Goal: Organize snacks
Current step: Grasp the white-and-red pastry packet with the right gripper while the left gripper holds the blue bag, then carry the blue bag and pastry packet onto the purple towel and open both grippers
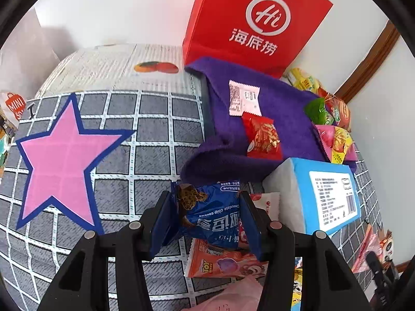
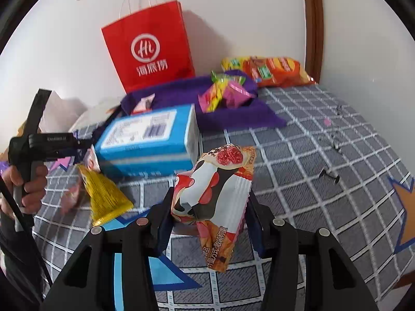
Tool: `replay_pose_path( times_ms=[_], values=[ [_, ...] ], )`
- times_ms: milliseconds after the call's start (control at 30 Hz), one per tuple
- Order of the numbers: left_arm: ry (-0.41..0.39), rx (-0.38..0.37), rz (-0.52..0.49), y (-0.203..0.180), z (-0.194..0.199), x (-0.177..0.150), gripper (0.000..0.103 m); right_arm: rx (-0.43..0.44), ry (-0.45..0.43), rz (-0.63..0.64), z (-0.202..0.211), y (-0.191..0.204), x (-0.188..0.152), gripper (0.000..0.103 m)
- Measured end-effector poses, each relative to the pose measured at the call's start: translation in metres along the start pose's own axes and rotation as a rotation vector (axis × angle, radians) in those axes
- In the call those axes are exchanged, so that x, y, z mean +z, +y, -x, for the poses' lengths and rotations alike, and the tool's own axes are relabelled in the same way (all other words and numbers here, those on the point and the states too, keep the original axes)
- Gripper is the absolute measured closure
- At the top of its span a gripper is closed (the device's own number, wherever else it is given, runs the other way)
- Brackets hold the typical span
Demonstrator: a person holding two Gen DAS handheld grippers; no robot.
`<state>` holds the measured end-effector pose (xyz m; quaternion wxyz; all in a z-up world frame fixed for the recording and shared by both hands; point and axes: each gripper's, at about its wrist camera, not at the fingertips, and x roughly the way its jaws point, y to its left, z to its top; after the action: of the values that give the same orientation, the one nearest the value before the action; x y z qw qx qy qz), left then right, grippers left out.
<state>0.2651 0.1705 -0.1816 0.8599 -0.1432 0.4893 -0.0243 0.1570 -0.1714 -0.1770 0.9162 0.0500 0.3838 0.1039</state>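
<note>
My left gripper is shut on a blue chocolate chip cookie packet, held just above the checked bedspread. Under it lie an orange-pink snack packet and a white one. My right gripper is shut on a white, black and red snack packet, lifted over the bedspread. A purple cloth carries a red packet, a white sachet and bright candy packets. The other hand with the left gripper shows at the left of the right wrist view.
A red paper bag stands against the wall. A blue tissue box lies beside the cloth. Orange chip bags sit at the far corner, a gold packet near the person's hand.
</note>
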Motion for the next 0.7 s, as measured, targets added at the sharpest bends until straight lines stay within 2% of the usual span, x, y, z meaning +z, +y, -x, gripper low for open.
replay_pose_path(
  times_ms=[367, 700],
  values=[
    [0.005, -0.006, 0.015, 0.003, 0.018, 0.009, 0.053, 0.015, -0.077, 0.024, 0.031, 0.008, 0.049, 0.054],
    [-0.073, 0.004, -0.027, -0.016, 0.076, 0.039, 0.053, 0.065, -0.122, 0.101, 0.029, 0.04, 0.116, 0.054]
  ],
)
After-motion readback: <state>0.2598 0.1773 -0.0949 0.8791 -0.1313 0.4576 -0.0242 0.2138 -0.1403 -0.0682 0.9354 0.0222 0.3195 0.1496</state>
